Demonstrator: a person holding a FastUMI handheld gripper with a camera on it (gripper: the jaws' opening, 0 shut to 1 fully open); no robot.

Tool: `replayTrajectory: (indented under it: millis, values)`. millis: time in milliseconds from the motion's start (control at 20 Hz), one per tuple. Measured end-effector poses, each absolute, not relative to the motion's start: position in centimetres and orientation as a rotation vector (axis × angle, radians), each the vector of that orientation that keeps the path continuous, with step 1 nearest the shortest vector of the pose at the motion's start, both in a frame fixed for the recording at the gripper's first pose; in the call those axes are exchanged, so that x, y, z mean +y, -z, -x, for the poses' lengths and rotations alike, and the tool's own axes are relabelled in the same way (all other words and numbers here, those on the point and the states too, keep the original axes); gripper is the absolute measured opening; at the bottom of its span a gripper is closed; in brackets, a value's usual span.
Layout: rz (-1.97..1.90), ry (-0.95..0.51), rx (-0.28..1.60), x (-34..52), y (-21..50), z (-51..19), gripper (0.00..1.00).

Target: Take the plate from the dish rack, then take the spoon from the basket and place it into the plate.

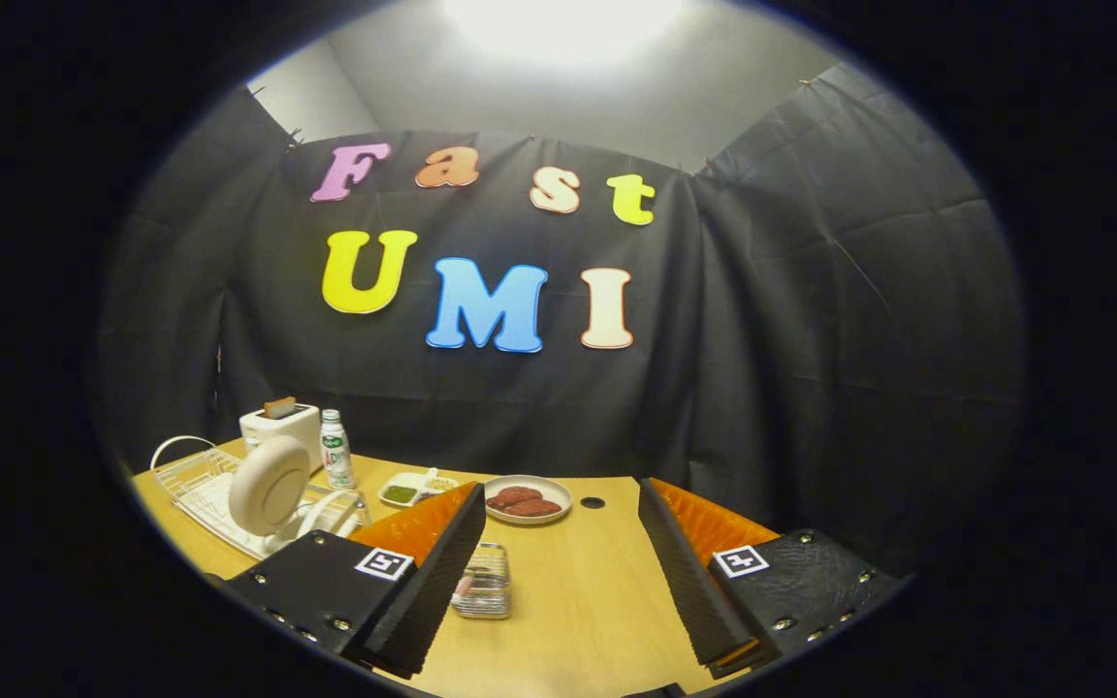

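**Ana:** Tongs point(558, 572) stand wide apart, gripping nothing, held above the worktop point(578, 601). Do you agree nothing is done yet?

**Ben:** I do, judging from how things lie. The plate point(268, 485) stands upright on edge in the dish rack point(195, 480), so the first step is all ahead.

**Ana:** Let us place everything from the rack. Where are the tongs?

**Ben:** To the right of the rack and nearer the camera, well apart from the plate. Their left finger point(442, 572) shows just right of the rack's near corner.

**Ana:** And the basket?

**Ben:** The small wire basket point(483, 582) sits right of the rack, between the two fingers and close against the left one. I cannot make out a spoon in it; something pale and pinkish shows at its side, too small to name.

**Ana:** What else is about?

**Ben:** Behind the rack, a toaster point(279, 427) with a slice in it and a bottle point(335, 448). To the right of the rack, farther back, a small tray of food point(413, 490) and a dish of reddish patties point(527, 499).

**Ana:** So what is left?

**Ben:** All of it, I judge: lift the plate out and set it down, then fetch the spoon and lay it in the plate.
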State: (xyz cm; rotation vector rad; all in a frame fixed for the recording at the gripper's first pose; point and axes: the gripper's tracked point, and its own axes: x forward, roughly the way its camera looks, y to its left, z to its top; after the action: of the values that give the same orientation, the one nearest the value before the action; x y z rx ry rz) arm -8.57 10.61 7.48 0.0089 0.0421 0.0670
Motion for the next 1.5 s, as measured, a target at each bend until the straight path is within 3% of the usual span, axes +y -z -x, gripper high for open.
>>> replayTrajectory:
  millis: [550, 1000, 1200, 1350, 1450, 1500]
  values:
    - [-0.044, -0.181, 0.060, 28.7, -12.5, 8.7, 0.97]
    - [0.061, -0.065, 0.211, 36.7, -9.1, 5.0, 0.94]
    - [0.157, -0.049, 0.279, 39.5, -6.6, 3.2, 0.79]
    - [0.225, -0.030, 0.329, 40.5, -4.5, 2.0, 0.79]
    - [0.263, -0.030, 0.356, 41.4, -3.4, 1.5, 0.67]
    - [0.285, -0.025, 0.363, 41.6, -3.2, 1.3, 0.67]
